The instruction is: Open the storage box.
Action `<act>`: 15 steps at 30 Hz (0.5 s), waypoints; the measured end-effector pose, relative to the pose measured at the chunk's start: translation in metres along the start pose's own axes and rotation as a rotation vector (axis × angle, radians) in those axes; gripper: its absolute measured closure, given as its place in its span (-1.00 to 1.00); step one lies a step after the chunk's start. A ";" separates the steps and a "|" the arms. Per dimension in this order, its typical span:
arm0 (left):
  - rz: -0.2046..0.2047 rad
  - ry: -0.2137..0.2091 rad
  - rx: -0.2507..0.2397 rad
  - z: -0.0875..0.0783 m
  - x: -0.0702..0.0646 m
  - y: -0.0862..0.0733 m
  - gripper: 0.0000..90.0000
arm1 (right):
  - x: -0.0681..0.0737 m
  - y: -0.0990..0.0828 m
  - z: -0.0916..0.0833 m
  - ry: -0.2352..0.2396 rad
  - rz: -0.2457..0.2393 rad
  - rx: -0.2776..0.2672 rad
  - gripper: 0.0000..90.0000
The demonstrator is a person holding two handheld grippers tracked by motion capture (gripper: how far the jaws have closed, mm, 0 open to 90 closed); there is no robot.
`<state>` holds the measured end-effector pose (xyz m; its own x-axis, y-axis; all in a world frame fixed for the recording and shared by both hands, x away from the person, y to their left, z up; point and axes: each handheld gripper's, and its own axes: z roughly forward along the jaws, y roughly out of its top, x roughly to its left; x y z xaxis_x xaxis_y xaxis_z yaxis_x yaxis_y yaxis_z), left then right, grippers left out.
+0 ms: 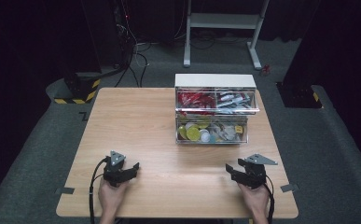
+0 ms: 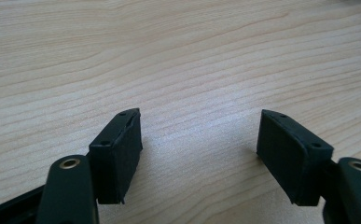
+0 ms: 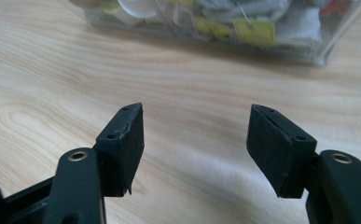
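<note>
Seen from the high view, a light wooden table (image 1: 169,140) fills the middle of the frame, standing on grey carpet with dark surroundings. Toward the upper right of the table sits a small clear plastic drawer cabinet with a white top (image 1: 214,108). Its upper drawers hold red items on the left and pale and red items on the right; the lower drawer holds a mix of yellow, white and grey small objects. At the lower left of the frame, a person's left hand (image 1: 111,195) holds the black left gripper (image 1: 130,169), which rests low over the table and points toward the upper right. At the lower right, the right hand (image 1: 256,197) holds the black right gripper (image 1: 230,171), pointing toward the left. Both are well apart from the cabinet. In the left gripper view, the two black jaws stand wide apart over bare wood grain, with nothing between them. In the right gripper view, the jaws likewise stand wide apart and hold nothing, and the lower drawer of the cabinet (image 3: 225,28) shows blurred along the top of the frame.
</note>
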<state>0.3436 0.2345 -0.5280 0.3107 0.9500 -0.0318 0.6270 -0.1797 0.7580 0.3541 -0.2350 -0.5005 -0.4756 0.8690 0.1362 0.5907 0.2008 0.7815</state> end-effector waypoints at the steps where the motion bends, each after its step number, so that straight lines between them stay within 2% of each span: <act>1: 0.000 0.000 0.001 0.000 0.000 0.000 -0.31 | 0.002 0.004 -0.001 0.008 0.002 -0.008 -0.16; 3: 0.001 -0.001 0.001 0.000 0.000 0.000 -0.31 | 0.002 0.005 -0.001 0.015 0.002 -0.013 -0.15; 4: 0.000 -0.001 0.001 0.000 0.000 0.000 -0.31 | 0.002 0.009 -0.003 0.022 -0.005 -0.032 -0.14; 15: 0.001 -0.001 0.002 0.000 0.000 0.000 -0.31 | 0.002 0.021 -0.014 0.030 -0.021 -0.055 -0.12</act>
<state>0.3435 0.2345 -0.5280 0.3120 0.9495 -0.0320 0.6279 -0.1808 0.7570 0.3565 -0.2355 -0.4754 -0.5074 0.8509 0.1365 0.5438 0.1933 0.8166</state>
